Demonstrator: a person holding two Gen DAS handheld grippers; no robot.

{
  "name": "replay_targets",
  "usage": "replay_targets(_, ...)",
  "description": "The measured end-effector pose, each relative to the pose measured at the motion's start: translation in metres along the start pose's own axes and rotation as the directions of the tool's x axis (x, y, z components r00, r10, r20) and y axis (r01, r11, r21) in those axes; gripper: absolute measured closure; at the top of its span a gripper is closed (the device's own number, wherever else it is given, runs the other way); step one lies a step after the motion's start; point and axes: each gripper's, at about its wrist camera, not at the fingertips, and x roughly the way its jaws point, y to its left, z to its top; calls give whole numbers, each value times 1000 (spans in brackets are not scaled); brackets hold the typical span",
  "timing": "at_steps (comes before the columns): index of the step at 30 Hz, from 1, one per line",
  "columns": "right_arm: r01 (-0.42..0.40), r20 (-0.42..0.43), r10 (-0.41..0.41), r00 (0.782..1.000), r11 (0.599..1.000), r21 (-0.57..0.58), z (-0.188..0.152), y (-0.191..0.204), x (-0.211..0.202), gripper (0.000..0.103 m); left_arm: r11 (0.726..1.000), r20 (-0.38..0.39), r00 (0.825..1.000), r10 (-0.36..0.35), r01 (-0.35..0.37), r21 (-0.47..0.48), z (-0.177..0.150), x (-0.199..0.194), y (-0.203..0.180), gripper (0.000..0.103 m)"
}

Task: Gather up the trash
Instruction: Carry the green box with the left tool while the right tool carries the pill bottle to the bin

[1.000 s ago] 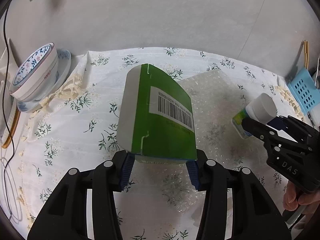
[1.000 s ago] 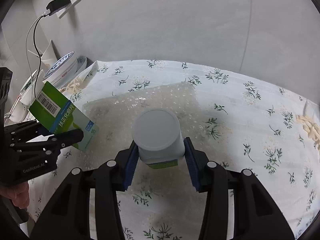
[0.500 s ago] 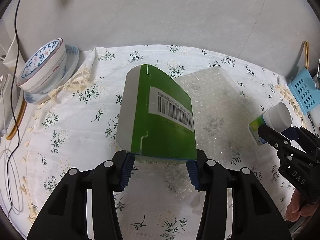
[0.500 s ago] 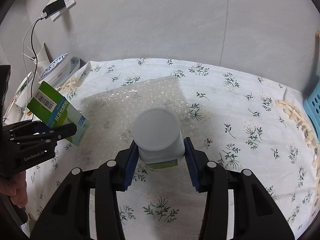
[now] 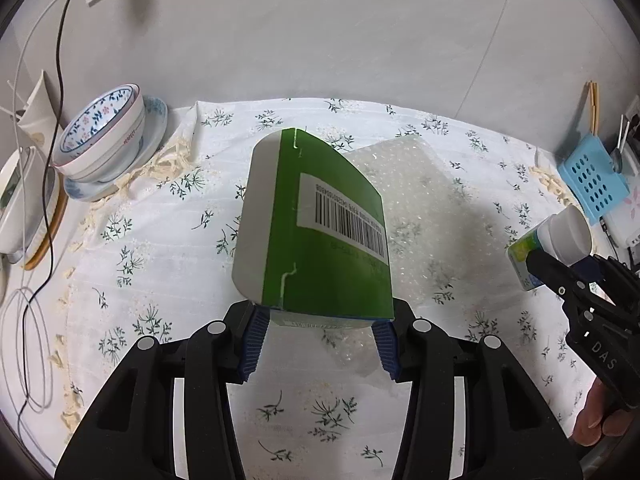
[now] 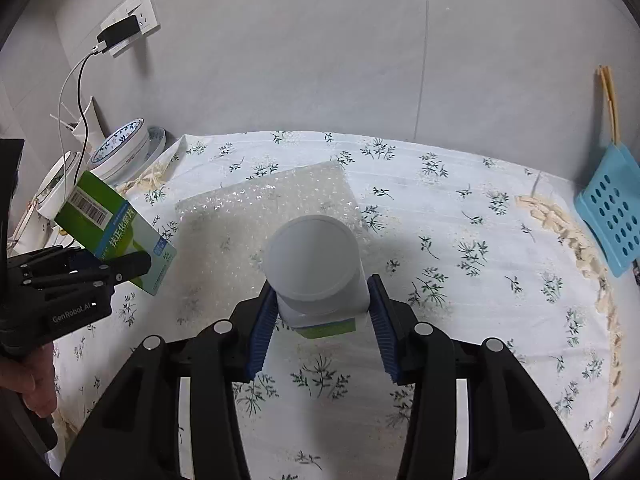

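Left wrist view: the left gripper [image 5: 318, 340] was clamped on the bottom edge of a green carton [image 5: 320, 224], held off the table with its barcode face up.
Right wrist view: the right gripper [image 6: 322, 320] was closed around a white-capped bottle [image 6: 316, 268], cap toward the camera, green label just showing below.
Landmark: a sheet of bubble wrap [image 6: 260, 216] lay flat on the flowered tablecloth [image 6: 460, 248].
Carton position: lifted above the near left edge of the bubble wrap, tilted.
Bottle position: raised over the near right part of the bubble wrap, not touching it.
Left of the bubble wrap: stacked patterned bowls [image 5: 104, 136] on a saucer, by the wall.
Right of the bubble wrap: a blue perforated basket [image 6: 612, 208] at the table's far edge, well apart.
Above the bowls: a charger [image 6: 118, 34] plugged into a wall socket.
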Motion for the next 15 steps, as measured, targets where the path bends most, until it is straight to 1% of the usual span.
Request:
replay_targets(3,-20,8,20,1000,999,25,-3,-5,-12,60,1000,5,1000,8,-8,-7,-4,-9,-2,57)
replay_targets(6,-20,18,19,1000,999,50,-8,-9,-25,60,1000,13,1000,-6,7,-18,-9,-19,-4,57)
replay_targets(13,-16,29,14,999,998,58,-20,-15,-51,60,999,21,1000,-9,10,-44,-24,-42,-7,57)
replay_targets(15,-9,29,7,1000,998,61,-23,-17,-58,60,999,25,1000,-4,5,-36,-28,-47,-9,57)
